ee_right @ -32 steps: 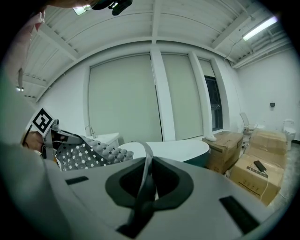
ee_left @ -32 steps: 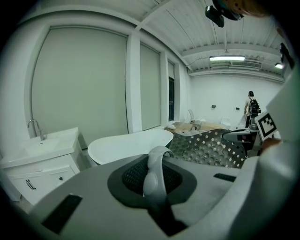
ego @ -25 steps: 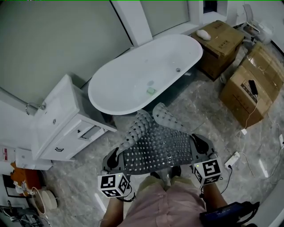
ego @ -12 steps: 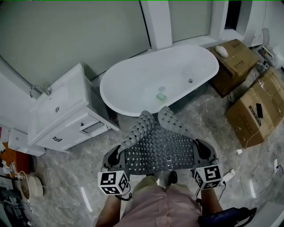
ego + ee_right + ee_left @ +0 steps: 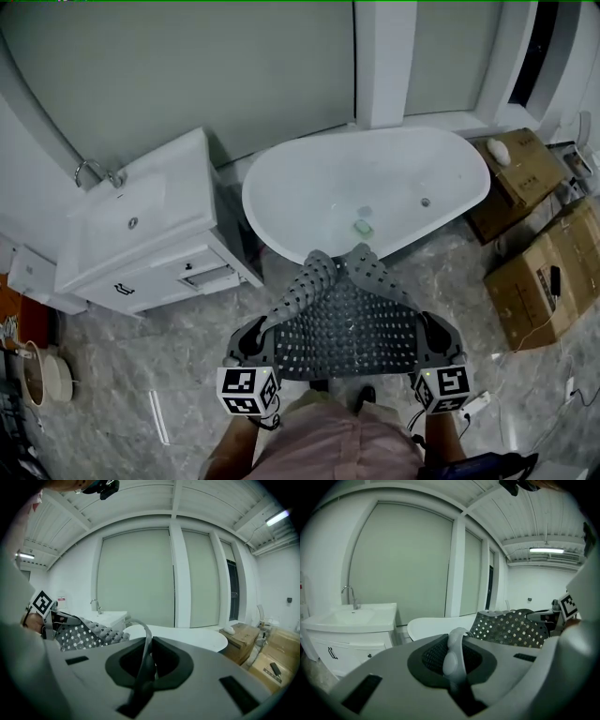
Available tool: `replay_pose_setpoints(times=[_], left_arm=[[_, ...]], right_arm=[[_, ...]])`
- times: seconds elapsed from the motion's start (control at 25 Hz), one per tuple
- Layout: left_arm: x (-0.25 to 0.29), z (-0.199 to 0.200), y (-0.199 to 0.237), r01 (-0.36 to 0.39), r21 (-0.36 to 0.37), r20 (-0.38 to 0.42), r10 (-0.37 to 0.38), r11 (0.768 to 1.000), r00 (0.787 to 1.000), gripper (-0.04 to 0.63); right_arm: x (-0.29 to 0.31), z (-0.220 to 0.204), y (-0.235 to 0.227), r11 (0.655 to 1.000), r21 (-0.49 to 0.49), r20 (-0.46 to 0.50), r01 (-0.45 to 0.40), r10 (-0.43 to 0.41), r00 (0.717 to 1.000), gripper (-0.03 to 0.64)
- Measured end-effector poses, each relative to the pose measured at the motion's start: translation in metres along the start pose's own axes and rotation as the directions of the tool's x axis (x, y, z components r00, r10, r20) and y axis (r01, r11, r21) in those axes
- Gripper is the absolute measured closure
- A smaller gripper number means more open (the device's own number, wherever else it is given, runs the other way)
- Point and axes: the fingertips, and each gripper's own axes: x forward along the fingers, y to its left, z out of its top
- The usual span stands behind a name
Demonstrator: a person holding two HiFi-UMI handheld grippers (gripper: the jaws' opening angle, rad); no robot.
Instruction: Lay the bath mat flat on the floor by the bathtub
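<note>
A grey perforated bath mat [image 5: 343, 323] with suction bumps hangs stretched between my two grippers, above the floor in front of the white bathtub [image 5: 366, 192]. My left gripper [image 5: 255, 339] is shut on the mat's left edge [image 5: 454, 648]. At the mat's right edge [image 5: 146, 656] my right gripper [image 5: 433, 336] is shut too. The far end of the mat curls up into two folds [image 5: 337, 267] near the tub's rim. The rest of the mat [image 5: 508, 627] shows to the right in the left gripper view and to the left [image 5: 86, 632] in the right gripper view.
A white vanity with sink and tap [image 5: 141, 234] stands left of the tub. Cardboard boxes [image 5: 544, 272] sit on the grey marble floor [image 5: 122, 375] at the right, with a power strip and cable [image 5: 478, 403]. A small green thing [image 5: 363, 225] lies inside the tub.
The view has shifted so tub and vanity sit more centred and nearer. Both grippers still hold the mat, which now hangs a little closer to the tub.
</note>
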Motion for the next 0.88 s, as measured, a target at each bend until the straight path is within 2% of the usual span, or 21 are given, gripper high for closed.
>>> replay_pose_setpoints(times=[0.2,0.44,0.88], left_arm=[[0.016,0.007,0.035,0.030,0.003,-0.002,-0.030,1.000,1.000,0.555],[0.031,0.020,0.056,0.051,0.026,-0.002,-0.051,0.998,0.999,0.555],[0.043,0.054,0.038,0.032,0.053,0.060,-0.035,0.998,0.998,0.555]], right_arm=[[0.030,0.019,0.028,1.000,-0.010,0.007,0.010,-0.010,1.000,0.591],[0.052,0.030,0.027,0.999,0.004,0.014,0.034,-0.034,0.999,0.591],[0.039,0.048,-0.009,0.998,0.007,0.060,0.058,-0.058,0.997,0.591]])
